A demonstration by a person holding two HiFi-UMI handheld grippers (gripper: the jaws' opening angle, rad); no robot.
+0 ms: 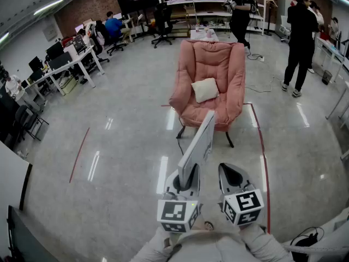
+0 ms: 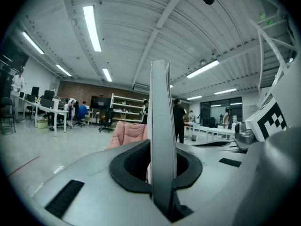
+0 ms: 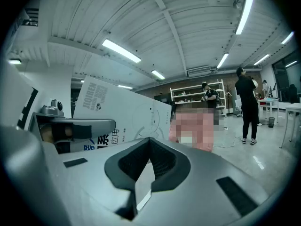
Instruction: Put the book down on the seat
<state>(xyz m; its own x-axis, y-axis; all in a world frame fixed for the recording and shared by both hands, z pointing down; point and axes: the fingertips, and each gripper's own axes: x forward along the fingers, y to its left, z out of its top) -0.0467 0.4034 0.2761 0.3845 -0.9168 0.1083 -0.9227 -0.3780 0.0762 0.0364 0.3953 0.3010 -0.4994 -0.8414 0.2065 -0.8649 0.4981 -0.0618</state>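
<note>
A thin white book [image 1: 199,143] stands on edge, held upright in my left gripper [image 1: 188,182], which is shut on its lower end. In the left gripper view the book [image 2: 162,135] rises straight up between the dark pads [image 2: 136,166]. My right gripper [image 1: 232,173] hovers just to the right of the left one, shut, with nothing in it. From the right gripper view the book's cover [image 3: 122,112] shows at the left. Ahead on the floor stands the pink armchair [image 1: 210,64] with a small white pillow [image 1: 205,89] on its seat [image 1: 196,113]. Both grippers are well short of the chair.
Red tape lines [image 1: 263,146] mark the glossy floor around the chair. Two people [image 1: 300,42] stand at the back right. Desks with seated people [image 1: 65,64] line the left side. Shelves [image 1: 212,4] stand behind the chair. Cables [image 1: 305,239] lie at the lower right.
</note>
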